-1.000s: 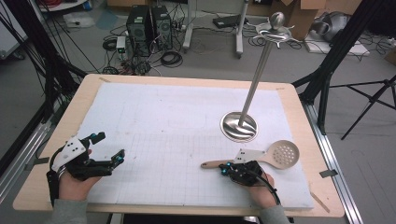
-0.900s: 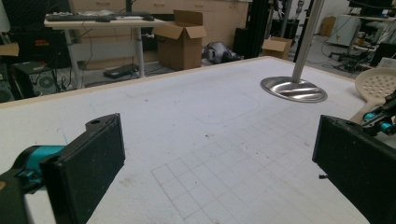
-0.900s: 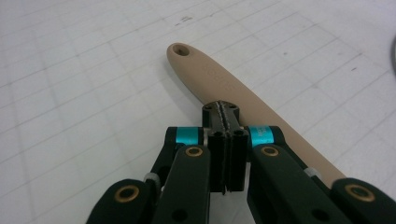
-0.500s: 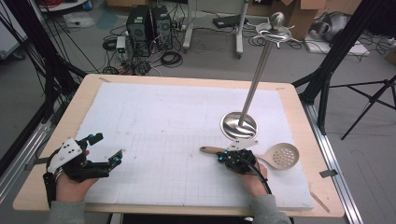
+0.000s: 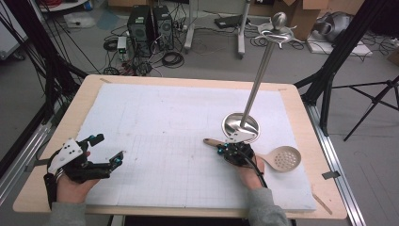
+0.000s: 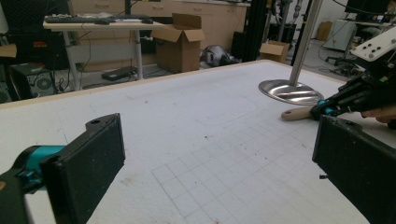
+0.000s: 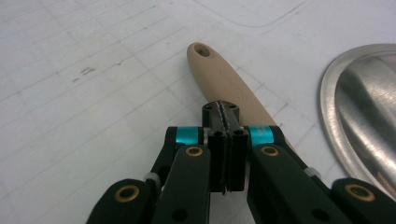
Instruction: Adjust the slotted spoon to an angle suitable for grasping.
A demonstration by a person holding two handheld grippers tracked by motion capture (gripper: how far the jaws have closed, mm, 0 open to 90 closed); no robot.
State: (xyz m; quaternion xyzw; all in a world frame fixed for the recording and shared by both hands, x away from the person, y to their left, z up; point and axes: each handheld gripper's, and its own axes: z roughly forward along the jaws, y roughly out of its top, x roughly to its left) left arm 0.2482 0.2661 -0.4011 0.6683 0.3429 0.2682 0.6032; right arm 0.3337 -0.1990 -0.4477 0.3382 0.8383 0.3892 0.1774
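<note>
— Right gripper view: how is the right tool [image 7: 226, 122] placed?

— Its jaws are pressed together above the slotted spoon's [image 5: 277, 158] tan handle, nothing clamped between them. The spoon is laid flat on the table [image 5: 188, 84], just beside the steel stand base [image 5: 240, 126].

— And the left tool [image 5: 104, 150]?

— It is held wide apart and empty, well away from the base.

— What is advised for a grasp?

— Probably the jaws should be parted first, then lowered astride the handle, square to it.

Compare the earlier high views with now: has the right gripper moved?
Yes. The right gripper has slid left along the slotted spoon, nearer its handle end, below the stand's round base.
</note>
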